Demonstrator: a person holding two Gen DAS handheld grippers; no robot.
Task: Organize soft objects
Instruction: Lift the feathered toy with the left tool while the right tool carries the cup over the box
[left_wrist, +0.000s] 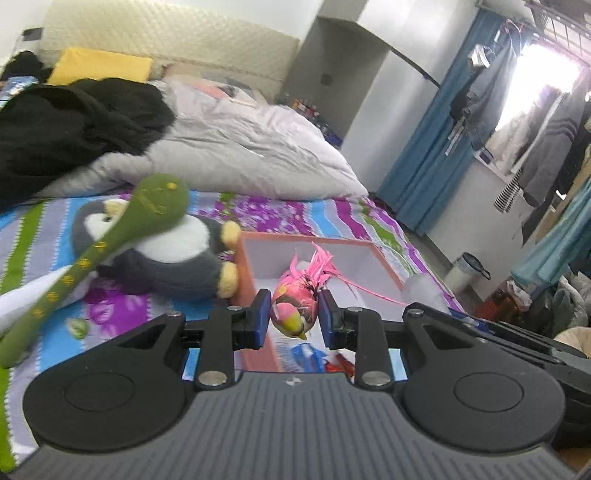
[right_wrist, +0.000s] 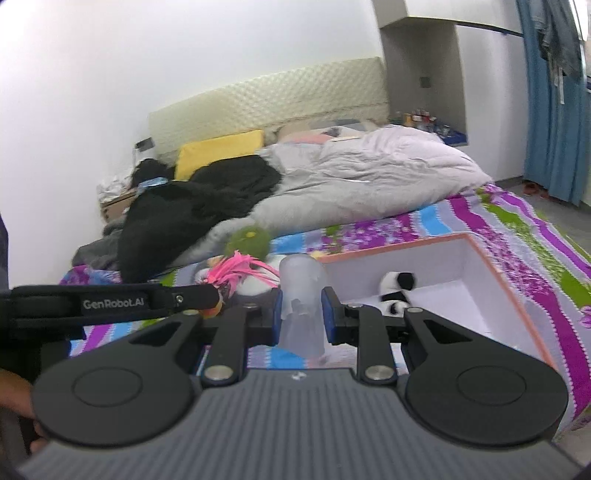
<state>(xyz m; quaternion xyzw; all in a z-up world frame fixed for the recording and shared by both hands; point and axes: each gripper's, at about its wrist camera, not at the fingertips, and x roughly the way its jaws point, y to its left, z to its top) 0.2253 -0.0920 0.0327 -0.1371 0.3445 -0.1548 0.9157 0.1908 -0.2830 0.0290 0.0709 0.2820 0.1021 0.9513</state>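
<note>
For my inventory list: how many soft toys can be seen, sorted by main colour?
Pink: 1, bird in left gripper
Green: 1, snake
Grey and white: 1, penguin
Black and white: 1, small plush in box
Translucent white: 1, toy in right gripper
Total: 5

Left wrist view: mounted behind its fingers, angled down across the bed (left_wrist: 258, 218) toward the curtain side, close above the orange-rimmed box (left_wrist: 314, 242). Right wrist view: same mounting, facing the headboard (right_wrist: 266, 99). Both share the box, bed and grey duvet (left_wrist: 236, 147).
</note>
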